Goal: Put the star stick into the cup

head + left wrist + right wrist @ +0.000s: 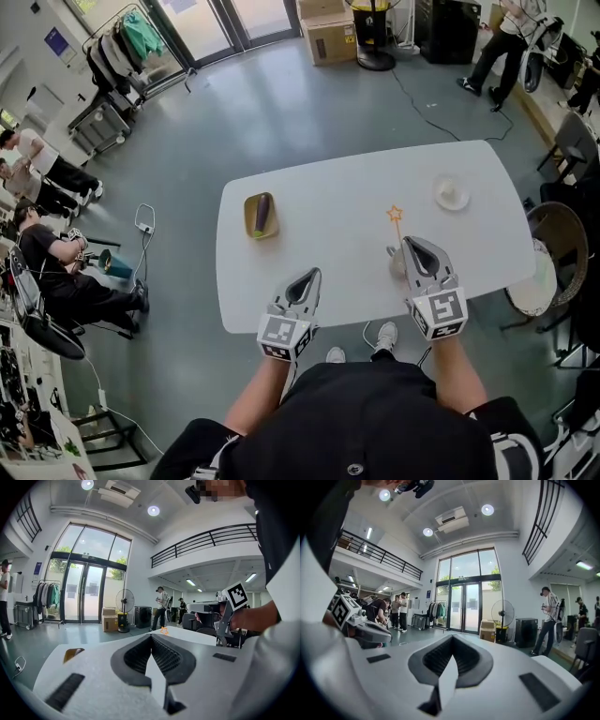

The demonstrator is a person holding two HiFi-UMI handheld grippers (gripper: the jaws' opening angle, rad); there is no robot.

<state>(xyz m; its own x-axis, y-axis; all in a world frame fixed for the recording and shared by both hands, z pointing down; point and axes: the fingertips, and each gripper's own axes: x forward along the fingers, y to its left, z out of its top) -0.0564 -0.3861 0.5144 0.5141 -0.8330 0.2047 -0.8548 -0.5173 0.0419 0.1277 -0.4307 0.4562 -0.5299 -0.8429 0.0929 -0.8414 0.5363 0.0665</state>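
An orange star stick [395, 215] stands nearly upright on the white table [328, 206], its thin shaft running down into a small pale cup [397, 263]. My right gripper [411, 243] is shut and empty, right beside the cup and hiding part of it. Near the table's front edge my left gripper [314, 275] is also shut and empty, well left of the cup. In the left gripper view the star [164, 630] shows just past the closed jaw tips [151, 635], with the right gripper [220, 609] beyond. The right gripper view shows only its closed jaws [452, 637]; the cup is out of sight.
A wooden plate [251, 228] with a purple eggplant [262, 213] lies at the table's left. A small white dish [452, 194] sits at the back right. A round chair [559, 246] stands off the table's right edge. People sit and stand around the room.
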